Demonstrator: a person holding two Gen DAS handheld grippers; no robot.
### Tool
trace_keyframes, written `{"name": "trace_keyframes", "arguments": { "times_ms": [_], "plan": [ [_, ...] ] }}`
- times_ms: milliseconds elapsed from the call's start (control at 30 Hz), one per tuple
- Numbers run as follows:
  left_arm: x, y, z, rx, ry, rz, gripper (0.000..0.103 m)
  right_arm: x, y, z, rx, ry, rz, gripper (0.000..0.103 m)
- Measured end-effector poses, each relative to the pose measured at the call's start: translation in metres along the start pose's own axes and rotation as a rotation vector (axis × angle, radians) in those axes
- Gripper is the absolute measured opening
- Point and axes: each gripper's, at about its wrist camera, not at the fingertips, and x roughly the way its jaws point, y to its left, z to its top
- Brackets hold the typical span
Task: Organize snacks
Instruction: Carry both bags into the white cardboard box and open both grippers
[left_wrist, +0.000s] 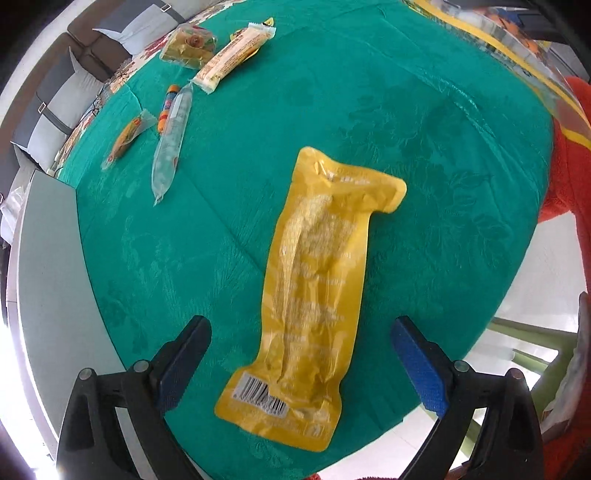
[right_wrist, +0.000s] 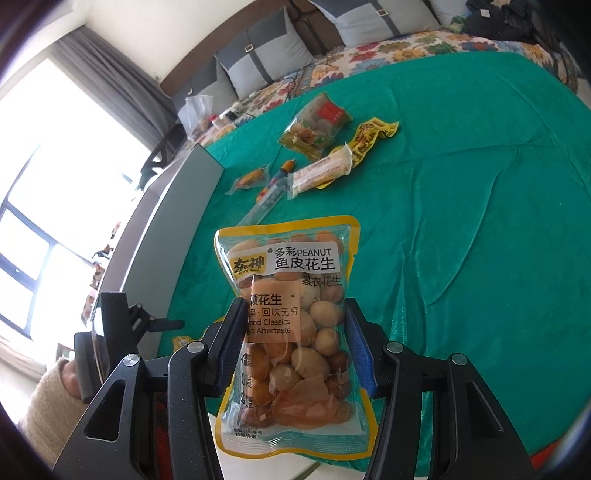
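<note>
Right gripper (right_wrist: 291, 332): jaws closed on a clear peanut bag (right_wrist: 291, 325), held upright above the near edge of the green bedspread (right_wrist: 461, 221). Left gripper (left_wrist: 299, 332): jaws wide apart, holding nothing, either side of a long yellow pouch (left_wrist: 314, 288) lying flat near the bedspread's near edge. Far side of bedspread: loose group of small snack packets (left_wrist: 207, 62), well apart from the pouch.
</note>
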Motion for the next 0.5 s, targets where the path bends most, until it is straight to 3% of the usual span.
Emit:
{"name": "trace_keyframes", "arguments": {
  "times_ms": [33, 100, 133, 200, 300, 500],
  "plan": [
    [0.003, 0.002, 0.006, -0.029, -0.006, -0.017, 0.094, -0.001, 0.001, -0.001, -0.002, 0.001, 0.001, 0.055],
    [0.003, 0.012, 0.016, -0.128, -0.025, -0.149, 0.051, -0.003, 0.002, -0.002, -0.010, -0.001, 0.001, 0.055],
    [0.001, 0.019, 0.017, -0.183, -0.034, -0.187, 0.048, -0.005, 0.002, -0.003, -0.011, -0.005, 0.001, 0.055],
    [-0.004, 0.025, 0.014, -0.221, -0.081, -0.158, 0.044, -0.009, 0.001, -0.003, -0.004, -0.013, 0.004, 0.055],
    [-0.014, 0.037, 0.001, -0.357, -0.145, -0.169, 0.039, -0.009, -0.006, -0.003, 0.018, -0.024, 0.001, 0.055],
    [-0.055, 0.062, -0.046, -0.610, -0.340, -0.361, 0.039, 0.002, -0.001, -0.005, 0.026, 0.003, 0.018, 0.055]
  ]
}}
